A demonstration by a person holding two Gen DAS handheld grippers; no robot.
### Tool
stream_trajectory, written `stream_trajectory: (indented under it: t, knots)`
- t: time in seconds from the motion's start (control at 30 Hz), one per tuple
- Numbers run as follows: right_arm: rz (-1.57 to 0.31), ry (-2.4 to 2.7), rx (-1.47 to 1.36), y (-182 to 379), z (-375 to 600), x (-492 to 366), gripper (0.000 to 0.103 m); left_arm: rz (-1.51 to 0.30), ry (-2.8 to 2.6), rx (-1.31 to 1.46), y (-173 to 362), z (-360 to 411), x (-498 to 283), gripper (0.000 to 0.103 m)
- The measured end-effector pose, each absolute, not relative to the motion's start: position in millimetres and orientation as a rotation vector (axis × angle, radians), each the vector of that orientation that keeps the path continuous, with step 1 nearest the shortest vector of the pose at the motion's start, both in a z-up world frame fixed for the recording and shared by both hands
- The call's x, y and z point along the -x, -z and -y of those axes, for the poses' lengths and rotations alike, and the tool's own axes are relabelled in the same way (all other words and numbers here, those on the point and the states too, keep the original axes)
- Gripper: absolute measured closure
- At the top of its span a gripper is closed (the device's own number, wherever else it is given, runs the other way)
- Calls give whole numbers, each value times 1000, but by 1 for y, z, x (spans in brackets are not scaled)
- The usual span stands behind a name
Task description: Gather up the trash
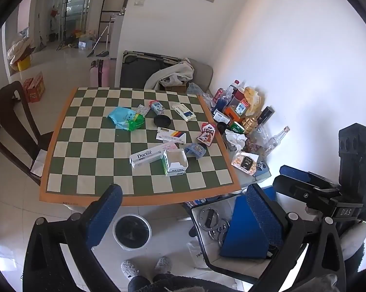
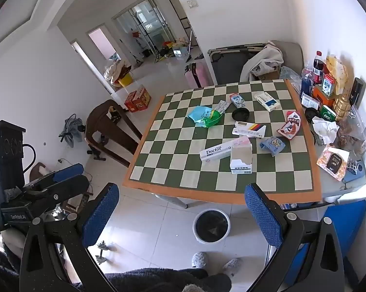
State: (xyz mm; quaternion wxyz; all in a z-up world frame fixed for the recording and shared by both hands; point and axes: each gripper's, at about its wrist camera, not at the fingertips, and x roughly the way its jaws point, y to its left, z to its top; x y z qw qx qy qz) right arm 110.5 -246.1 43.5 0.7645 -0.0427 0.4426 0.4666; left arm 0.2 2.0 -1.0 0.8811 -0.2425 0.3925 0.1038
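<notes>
I see a dark-lined bin [image 1: 132,231] on the floor, contents unclear. Both my left hand-held gripper [image 1: 180,219] and right hand-held gripper [image 2: 180,219] gape wide, empty, near the open carton [image 2: 241,158] on the surface [image 2: 158,185].

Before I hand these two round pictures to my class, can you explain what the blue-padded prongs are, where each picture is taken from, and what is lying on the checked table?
No robot here: a person stands holding a hand-held gripper in each hand. Each picture comes from a camera on one gripper, looking along its two blue-padded fingers. The left gripper and right gripper are both open and hold nothing. Each also shows in the other's picture. On the checked table lie a toothpaste box, an open carton, a green and blue bag, a black lid and other wrappers. A lined bin stands on the floor by the table's near edge.
</notes>
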Motion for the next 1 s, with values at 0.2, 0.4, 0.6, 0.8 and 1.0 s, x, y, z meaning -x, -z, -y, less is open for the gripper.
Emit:
stream_trajectory:
  t: [0.2, 0.4, 0.6, 0.8, 1.0]
  knots:
    - [-971, -1021, 93, -43, 245, -111, 0, -817, -226, 487, 1, 0, 0, 0]
    - [-981, -1022, 101, -36, 252, -113, 0, -815, -224, 483, 0, 0, 0, 0]
    - [-992, -1023, 111, -36, 249, -117, 0, -814, -223, 481, 0, 0, 0, 0]
    - [-995, -1033, 118, -37, 244, -116, 0, -815, -226, 478, 0, 1, -1, 0]
    - [-999, -1033, 116, -37, 243, -115, 0, -815, -225, 478, 1, 4, 1, 0]
